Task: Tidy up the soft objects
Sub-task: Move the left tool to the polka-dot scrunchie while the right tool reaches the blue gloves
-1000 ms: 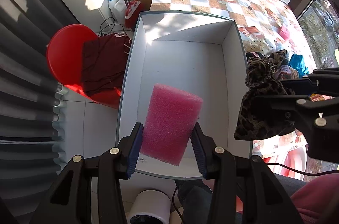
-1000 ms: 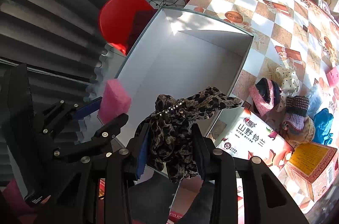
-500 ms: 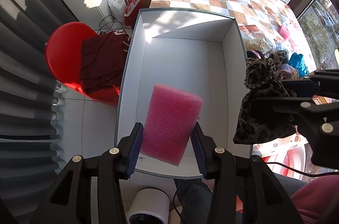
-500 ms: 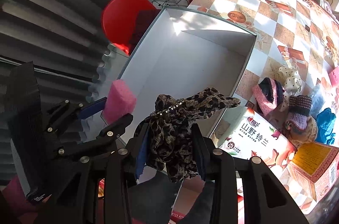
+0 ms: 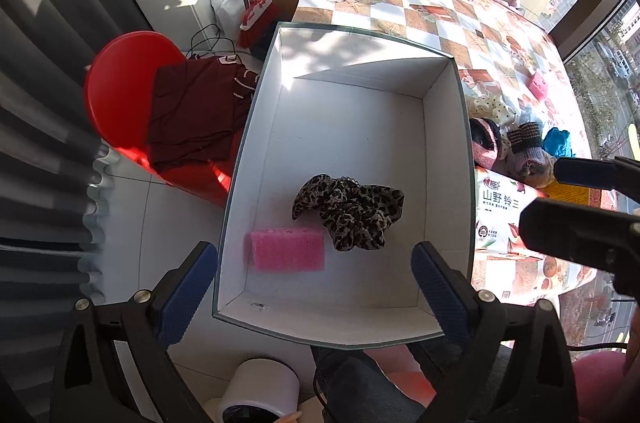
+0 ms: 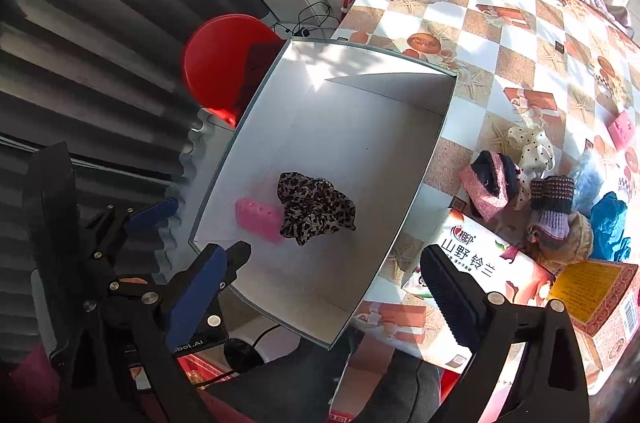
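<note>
The left gripper hangs above the near end of the box with its blue-padded jaws spread wide and nothing between them. The right gripper is likewise released, jaws far apart and empty, hovering over the near right corner of the box; from the left wrist view its dark body shows at three o'clock. Below them the white box sits at the table's edge. On its floor, toward the near end, lies the pink sponge flat at about seven o'clock from the box's centre, and just beside it at its one o'clock, touching or nearly so, the crumpled leopard-print cloth. On the checked tablecloth to the right of the box, at three o'clock, is a heap of other soft things: a polka-dot piece, a pink and dark sock, a striped knit sock, something blue. Near them lie a printed packet and an orange carton. On the floor at nine o'clock stands a red stool with a dark red garment draped over it.
</note>
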Motion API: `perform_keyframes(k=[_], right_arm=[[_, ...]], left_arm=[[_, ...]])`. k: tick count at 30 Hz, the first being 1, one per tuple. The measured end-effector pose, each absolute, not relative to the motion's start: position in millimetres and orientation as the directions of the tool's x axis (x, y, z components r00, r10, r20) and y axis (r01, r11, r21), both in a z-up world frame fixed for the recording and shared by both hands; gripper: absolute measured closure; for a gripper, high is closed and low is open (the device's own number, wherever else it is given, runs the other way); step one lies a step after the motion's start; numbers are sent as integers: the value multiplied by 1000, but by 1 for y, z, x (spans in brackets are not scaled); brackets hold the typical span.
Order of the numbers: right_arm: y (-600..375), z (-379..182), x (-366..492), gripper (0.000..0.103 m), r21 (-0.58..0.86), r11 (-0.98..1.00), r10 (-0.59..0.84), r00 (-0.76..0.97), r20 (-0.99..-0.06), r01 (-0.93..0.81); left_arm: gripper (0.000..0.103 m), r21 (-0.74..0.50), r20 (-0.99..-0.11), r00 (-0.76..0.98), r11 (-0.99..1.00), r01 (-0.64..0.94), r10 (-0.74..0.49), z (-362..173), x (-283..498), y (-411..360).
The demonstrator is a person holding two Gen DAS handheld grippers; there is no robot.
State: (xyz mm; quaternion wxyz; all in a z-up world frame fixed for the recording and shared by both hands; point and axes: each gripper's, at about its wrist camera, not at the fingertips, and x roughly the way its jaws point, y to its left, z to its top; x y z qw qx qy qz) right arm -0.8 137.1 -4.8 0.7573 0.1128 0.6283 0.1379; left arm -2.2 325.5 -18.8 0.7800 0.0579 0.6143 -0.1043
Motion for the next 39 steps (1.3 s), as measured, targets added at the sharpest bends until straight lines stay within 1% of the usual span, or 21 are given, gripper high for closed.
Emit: perform_keyframes(k=[5, 10, 15, 20, 23, 27, 34, 38, 39], right_arm=[[112, 4, -2, 0, 344, 939, 332, 229, -915, 14], [69, 27, -7, 0, 367, 922, 316, 316, -895, 120], [-13, 52, -23, 0, 375, 878, 247, 391, -887, 297], [-109, 60, -51, 0, 310, 824, 106, 408, -907, 474], [-161, 44, -73, 0, 284, 766, 67, 367, -928, 577], [-206, 8, -97, 0, 276, 701, 89, 303, -949, 658], [-241, -64, -103, 0, 276, 663, 193, 198, -961, 696], [-252, -100, -91, 0, 283, 663, 243, 158, -957, 694], [-254, -108, -87, 0, 270, 671, 241, 141, -960, 691]], left_arm=[[0, -88, -967, 210, 966, 244, -141, -11, 4, 323], [0, -95, -960, 219, 937, 337, -176, 9, 12, 293], [0, -91, -953, 217, 882, 463, -212, 27, 25, 239], [0, -78, -957, 187, 818, 570, -222, 26, 42, 166], [0, -48, -962, 180, 782, 622, -203, 12, 55, 118], [0, -43, -984, 105, 773, 633, -141, -28, 84, 66], [0, -18, -1000, -22, 794, 607, -5, -102, 125, 15], [0, 5, -995, -73, 781, 625, 65, -131, 134, 2], [2, 9, -993, -84, 778, 628, 79, -137, 135, 0]])
